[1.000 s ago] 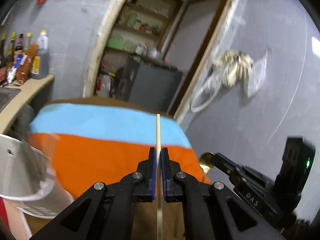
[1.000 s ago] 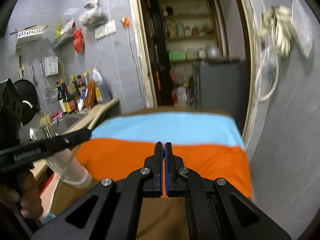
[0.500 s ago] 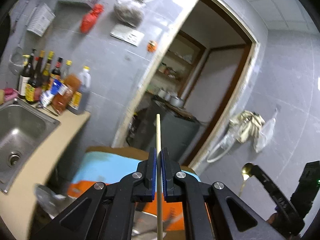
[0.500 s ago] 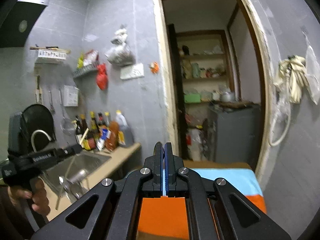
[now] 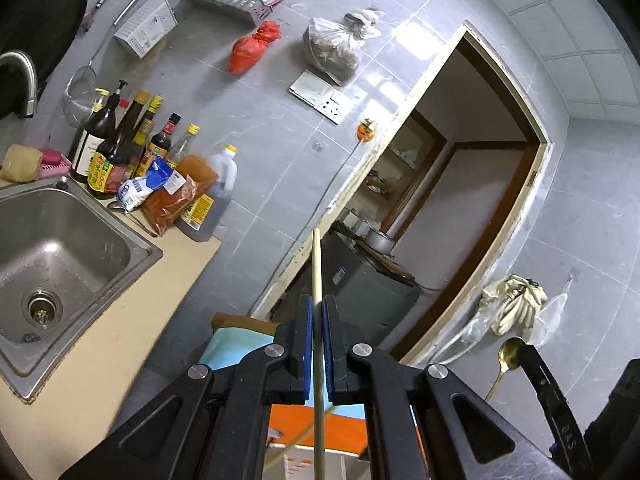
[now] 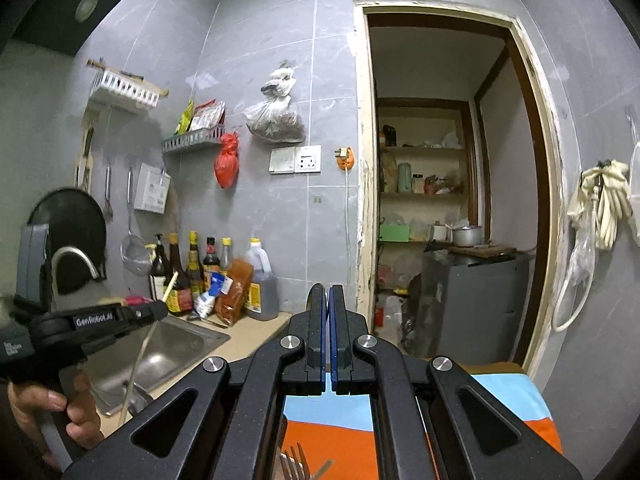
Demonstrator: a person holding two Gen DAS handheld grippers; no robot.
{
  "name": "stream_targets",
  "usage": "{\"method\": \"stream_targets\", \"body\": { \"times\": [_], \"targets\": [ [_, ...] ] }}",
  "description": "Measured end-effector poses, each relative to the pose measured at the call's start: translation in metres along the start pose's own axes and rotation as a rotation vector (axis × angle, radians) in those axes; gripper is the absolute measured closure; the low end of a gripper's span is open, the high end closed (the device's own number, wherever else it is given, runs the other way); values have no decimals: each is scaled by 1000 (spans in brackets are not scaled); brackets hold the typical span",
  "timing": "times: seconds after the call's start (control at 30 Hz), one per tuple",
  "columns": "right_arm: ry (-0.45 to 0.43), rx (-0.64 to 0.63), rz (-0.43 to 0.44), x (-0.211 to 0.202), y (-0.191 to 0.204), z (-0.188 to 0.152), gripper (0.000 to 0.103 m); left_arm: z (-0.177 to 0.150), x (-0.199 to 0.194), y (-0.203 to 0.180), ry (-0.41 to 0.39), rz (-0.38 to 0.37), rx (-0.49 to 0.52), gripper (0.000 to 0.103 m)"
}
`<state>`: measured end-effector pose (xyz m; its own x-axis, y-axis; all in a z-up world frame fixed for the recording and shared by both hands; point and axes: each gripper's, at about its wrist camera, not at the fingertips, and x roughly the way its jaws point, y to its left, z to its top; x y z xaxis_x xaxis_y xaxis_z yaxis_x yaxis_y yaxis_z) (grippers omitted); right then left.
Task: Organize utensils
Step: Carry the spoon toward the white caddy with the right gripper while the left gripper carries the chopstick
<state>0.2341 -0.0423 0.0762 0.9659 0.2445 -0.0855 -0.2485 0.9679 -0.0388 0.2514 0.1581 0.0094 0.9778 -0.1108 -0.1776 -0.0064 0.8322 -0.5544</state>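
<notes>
Left wrist view, left tool (image 5: 316, 316) clamping 1 chopstick (image 5: 316, 264), right tool (image 5: 524, 354) gripping spoon (image 5: 510, 354)

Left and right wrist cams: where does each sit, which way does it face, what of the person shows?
Left wrist: on the left gripper, tilted, facing sink and doorway; jaws shut on a chopstick; right gripper holds a gold spoon.
Right wrist: on the right gripper, level toward the doorway; left gripper and hand show at left.
Shared: bottles, red bag, doorway.
</notes>
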Motion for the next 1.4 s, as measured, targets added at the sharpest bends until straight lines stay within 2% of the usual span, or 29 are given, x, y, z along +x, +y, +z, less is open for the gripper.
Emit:
{"method": "stream_targets", "body": {
  "times": [0.23, 0.77, 1.1, 1.4],
  "targets": [
    [14, -33, -23, 3, 9, -21, 101, -13, 8, -6, -79, 38, 97, 98],
    [22, -65, -40, 12, 13, -41, 101, -32, 10, -9, -168, 76, 180, 98],
    [15, -111, -42, 13, 20, -49, 101, -41, 10, -13, -181, 90, 226, 98],
    [53, -94, -9, 13, 19, -55, 101, -48, 7, -16, -159, 97, 266, 98]
  ]
}}
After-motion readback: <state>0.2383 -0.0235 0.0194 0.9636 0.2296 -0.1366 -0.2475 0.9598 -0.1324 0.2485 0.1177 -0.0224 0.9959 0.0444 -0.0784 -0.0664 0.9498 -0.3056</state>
